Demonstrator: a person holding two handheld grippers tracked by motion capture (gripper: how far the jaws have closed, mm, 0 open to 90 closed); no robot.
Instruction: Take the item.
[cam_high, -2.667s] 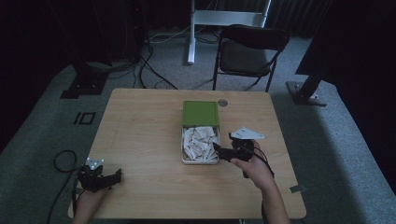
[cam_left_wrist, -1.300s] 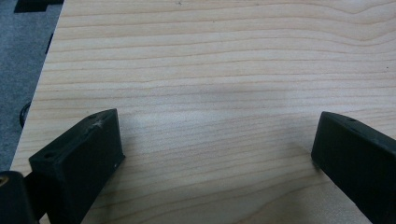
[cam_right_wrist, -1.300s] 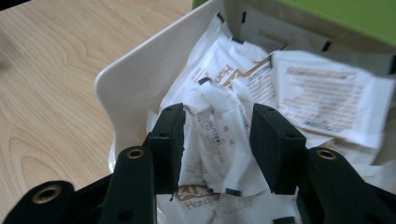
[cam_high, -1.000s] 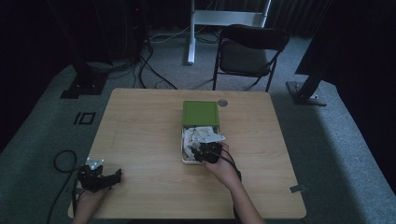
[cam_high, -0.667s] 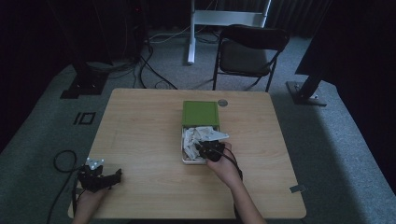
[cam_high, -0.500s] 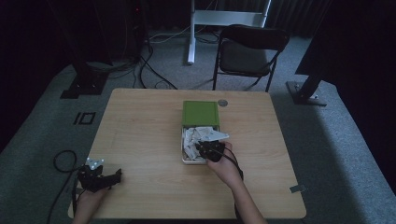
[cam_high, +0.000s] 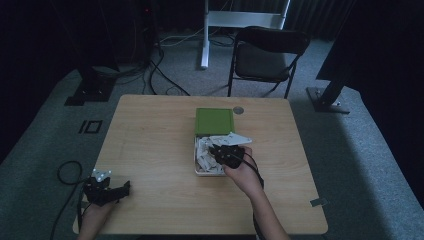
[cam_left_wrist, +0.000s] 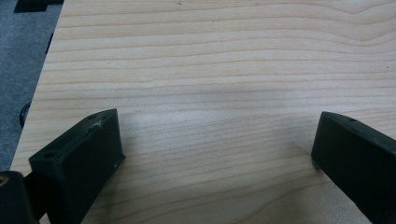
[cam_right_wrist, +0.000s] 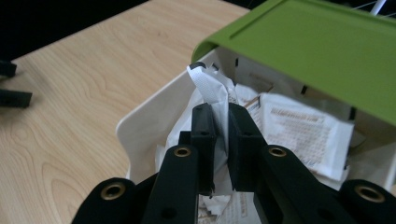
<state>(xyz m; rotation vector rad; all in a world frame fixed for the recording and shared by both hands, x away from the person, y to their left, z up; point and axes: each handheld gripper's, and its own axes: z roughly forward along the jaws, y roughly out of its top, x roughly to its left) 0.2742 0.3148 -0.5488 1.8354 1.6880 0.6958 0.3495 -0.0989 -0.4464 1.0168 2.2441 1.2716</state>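
Left gripper (cam_high: 106, 186): black two-jaw tool in a hand at the near left corner of the light wooden table (cam_high: 150, 150); jaws spread wide in its own view, nothing between them, bare wood grain (cam_left_wrist: 210, 93) beneath.
Right gripper (cam_high: 227, 154): black, held over the near half of the box; jaws pinched narrow on a white paper sachet (cam_right_wrist: 212, 95), whose crimped top edge sticks up above the tips in the right gripper view.
White sachet: lifted partly out of the pile, lower end lost behind the jaws.
White rectangular plastic box (cam_high: 197, 165): mid-table, slightly right of centre, open at its near half, holding a heap of printed white paper packets (cam_right_wrist: 299, 130).
Flat green plastic lid (cam_high: 214, 121): covering the far half of the box, overhanging the packets.
Small round grey disc (cam_high: 238, 110): on the table just beyond the lid's far right corner.
Black folding chair (cam_high: 265, 55): on the grey carpet past the far edge.
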